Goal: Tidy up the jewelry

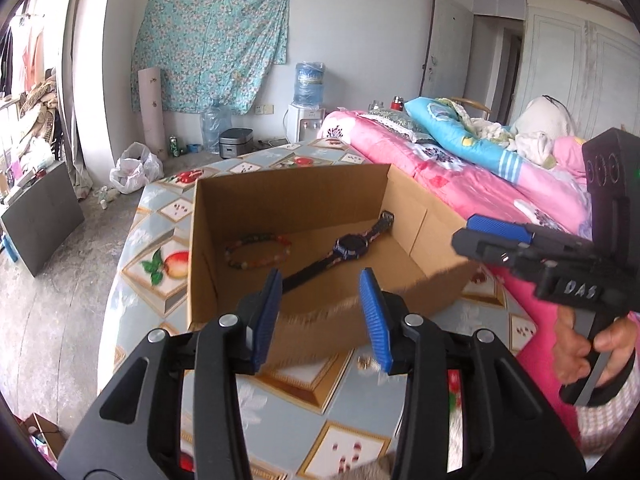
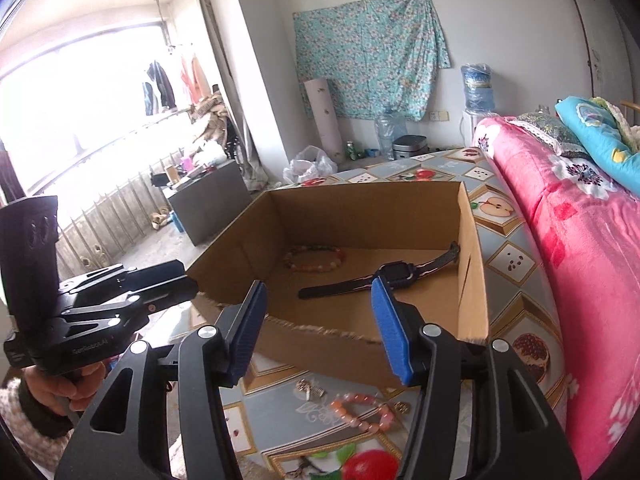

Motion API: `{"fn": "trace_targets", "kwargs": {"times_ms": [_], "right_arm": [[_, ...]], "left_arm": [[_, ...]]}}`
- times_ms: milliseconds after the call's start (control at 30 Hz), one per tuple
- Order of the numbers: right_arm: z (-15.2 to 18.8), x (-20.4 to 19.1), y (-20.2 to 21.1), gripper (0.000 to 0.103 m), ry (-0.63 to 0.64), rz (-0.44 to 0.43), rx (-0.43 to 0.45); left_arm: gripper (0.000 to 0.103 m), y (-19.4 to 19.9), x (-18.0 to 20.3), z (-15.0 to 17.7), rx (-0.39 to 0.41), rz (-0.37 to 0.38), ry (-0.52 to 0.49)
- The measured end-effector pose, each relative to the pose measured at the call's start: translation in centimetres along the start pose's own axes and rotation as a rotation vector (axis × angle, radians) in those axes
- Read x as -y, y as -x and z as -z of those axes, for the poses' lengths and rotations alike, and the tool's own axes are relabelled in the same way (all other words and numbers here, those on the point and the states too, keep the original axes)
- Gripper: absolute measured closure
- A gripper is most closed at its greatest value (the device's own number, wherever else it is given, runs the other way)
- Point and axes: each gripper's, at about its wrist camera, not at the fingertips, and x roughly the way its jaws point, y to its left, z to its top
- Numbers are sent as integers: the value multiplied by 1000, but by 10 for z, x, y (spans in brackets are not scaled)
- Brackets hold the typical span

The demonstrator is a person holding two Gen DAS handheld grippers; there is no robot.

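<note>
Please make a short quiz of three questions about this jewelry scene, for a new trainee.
1. True or false: the watch lies inside the cardboard box.
2. Which item is outside the box, on the tablecloth? A. the multicoloured bead bracelet B. the pink bead bracelet C. the watch
3. Fill in: nothing is between the pads of the right gripper or the left gripper; both are ____.

Key: 1 true; 2 B; 3 open.
</note>
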Motion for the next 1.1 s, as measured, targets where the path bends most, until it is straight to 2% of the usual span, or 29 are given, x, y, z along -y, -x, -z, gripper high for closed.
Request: {"fn": "trace_targets", "kwargs": {"times_ms": [133, 333, 600, 1100], "right_arm": [[17, -11, 13, 42, 21, -41, 7], [49, -22, 20, 36, 35, -77, -33], [84, -17, 8, 35, -26, -68, -138], [107, 8, -8, 35, -100, -23, -239]], "left_arm": [[64, 12, -5, 17, -2, 13, 4], [58, 22, -7, 41, -7, 36, 1], [58, 7, -4, 74, -87, 33, 3], [58, -26, 3, 96, -163, 47, 10]]}}
